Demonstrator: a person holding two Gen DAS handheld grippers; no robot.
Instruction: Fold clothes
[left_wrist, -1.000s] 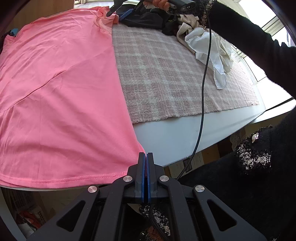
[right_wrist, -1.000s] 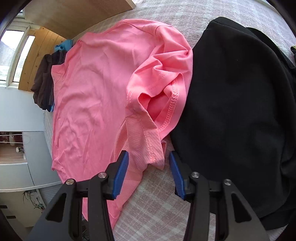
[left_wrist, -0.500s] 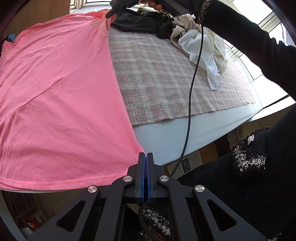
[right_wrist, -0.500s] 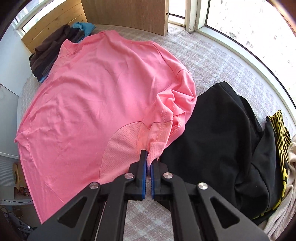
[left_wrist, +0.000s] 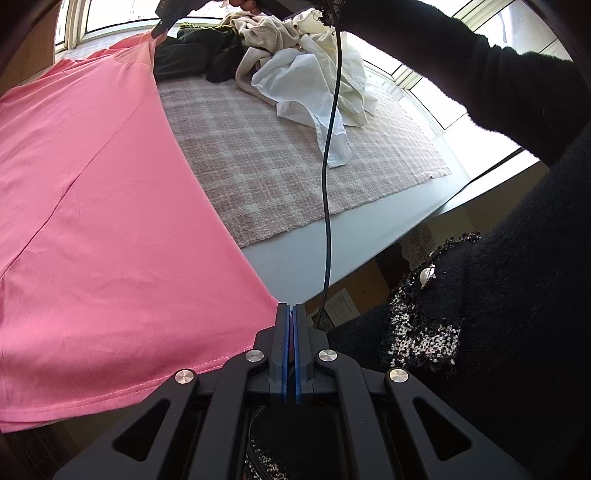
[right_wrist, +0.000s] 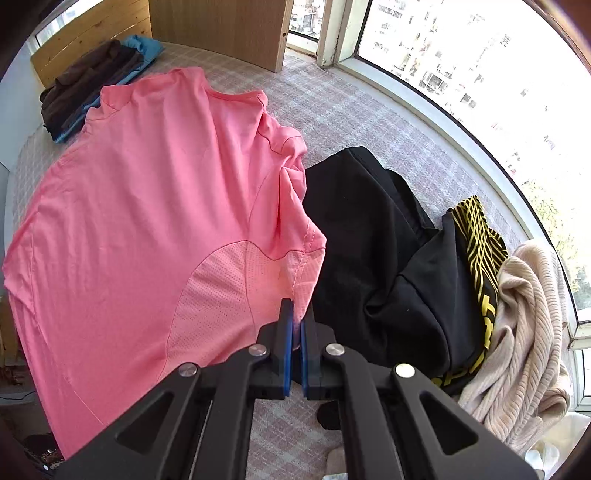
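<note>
The left hand-held gripper (left_wrist: 290, 314) is pressed together on the hem corner of the pink shirt (left_wrist: 110, 221), which fans out from it toward 10 o'clock over the checked cloth (left_wrist: 277, 166) on the counter (left_wrist: 295, 258). The right hand-held gripper (right_wrist: 297, 314) pinches the shirt's sleeve edge (mesh panel just at 10 o'clock of its tips). A black garment (right_wrist: 369, 251) lies touching the shirt at 2 o'clock, a cream knit (right_wrist: 524, 332) beyond at 3 o'clock.
</note>
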